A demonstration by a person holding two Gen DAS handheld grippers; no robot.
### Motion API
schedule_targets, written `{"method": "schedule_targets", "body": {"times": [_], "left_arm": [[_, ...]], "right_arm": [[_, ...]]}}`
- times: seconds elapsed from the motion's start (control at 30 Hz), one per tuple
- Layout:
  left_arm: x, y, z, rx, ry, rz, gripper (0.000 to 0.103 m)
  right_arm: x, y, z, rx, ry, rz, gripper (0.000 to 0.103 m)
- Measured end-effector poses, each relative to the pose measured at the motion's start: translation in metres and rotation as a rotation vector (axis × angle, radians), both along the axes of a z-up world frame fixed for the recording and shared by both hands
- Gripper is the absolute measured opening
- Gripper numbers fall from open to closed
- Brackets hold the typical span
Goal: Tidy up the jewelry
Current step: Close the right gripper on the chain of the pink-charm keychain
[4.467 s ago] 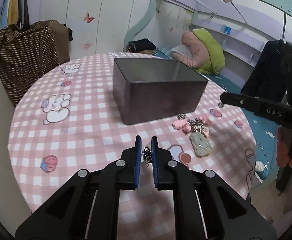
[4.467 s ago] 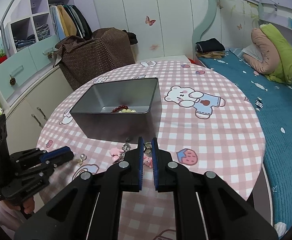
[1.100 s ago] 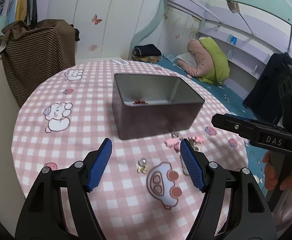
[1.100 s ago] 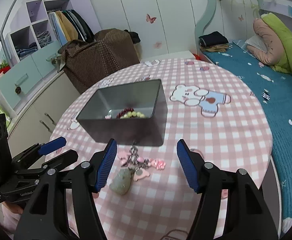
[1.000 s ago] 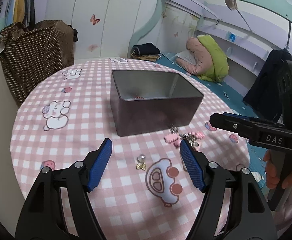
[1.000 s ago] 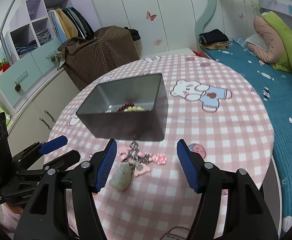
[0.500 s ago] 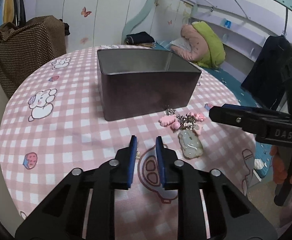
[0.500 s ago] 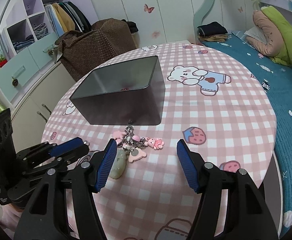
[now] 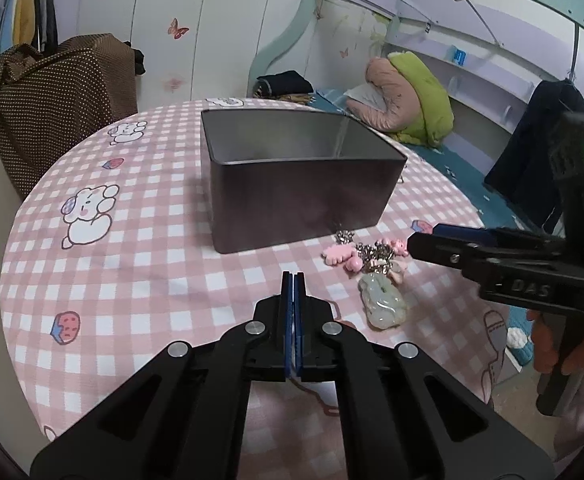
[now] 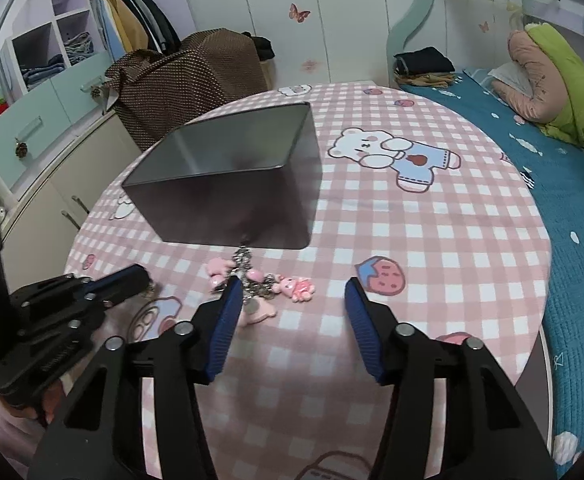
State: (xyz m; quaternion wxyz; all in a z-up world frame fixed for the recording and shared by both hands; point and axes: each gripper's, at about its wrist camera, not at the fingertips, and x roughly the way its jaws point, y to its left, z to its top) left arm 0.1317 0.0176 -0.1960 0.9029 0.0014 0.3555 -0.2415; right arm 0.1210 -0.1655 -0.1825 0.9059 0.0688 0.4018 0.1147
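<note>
On the pink checked tablecloth stands a dark metal tin (image 9: 303,200) (image 10: 228,200), its inside hidden from both views. Just in front of it lies a cluster of pink charms on a silver chain (image 9: 367,252) (image 10: 260,284), with a pale green jade pendant (image 9: 383,300) beside it. My left gripper (image 9: 293,276) (image 10: 140,276) is shut low over the cloth, its blue pads together; nothing shows between them. A small gold glint (image 10: 151,290) lies under its tip. My right gripper (image 10: 292,292) (image 9: 423,238) hovers over the charm cluster. Its jaws are closing, the pads clear of the charms.
The round table's edge (image 10: 543,280) drops toward a teal-covered bed (image 10: 571,184) on the right. A brown dotted bag (image 10: 188,76) and cabinets (image 10: 52,128) stand behind the table. A person's hand (image 9: 547,344) grips the right tool.
My left gripper has closed fully over the spot where a small pearl earring lay, and the earring is no longer visible. The right gripper's jaws have narrowed slightly over the charms.
</note>
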Motion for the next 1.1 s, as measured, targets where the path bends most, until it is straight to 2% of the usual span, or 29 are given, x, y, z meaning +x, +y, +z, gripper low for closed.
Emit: {"method": "schedule_targets", "body": {"times": [0.17, 0.4, 0.5, 0.63, 0.83, 1.1], "left_arm": [[0.003, 0.010, 0.006, -0.046, 0.004, 0.022, 0.001], [0.006, 0.024, 0.017, -0.084, -0.013, 0.058, 0.001], [0.005, 0.027, 0.020, -0.079, -0.025, 0.069, 0.001], [0.006, 0.030, 0.022, -0.075, -0.032, 0.076, 0.001], [0.008, 0.033, 0.021, -0.076, -0.029, 0.082, 0.001], [0.008, 0.033, 0.019, -0.078, -0.016, 0.088, 0.001]], "right_arm": [[0.006, -0.003, -0.006, -0.017, 0.016, -0.011, 0.038], [0.006, -0.003, -0.006, -0.016, 0.014, -0.005, 0.038], [-0.001, 0.001, 0.002, -0.015, -0.005, 0.039, 0.035], [-0.003, 0.009, -0.003, -0.016, 0.020, 0.085, 0.022], [-0.005, 0.016, -0.006, 0.011, 0.036, 0.120, 0.022], [-0.001, 0.028, -0.009, -0.037, 0.033, 0.140, 0.022]]}}
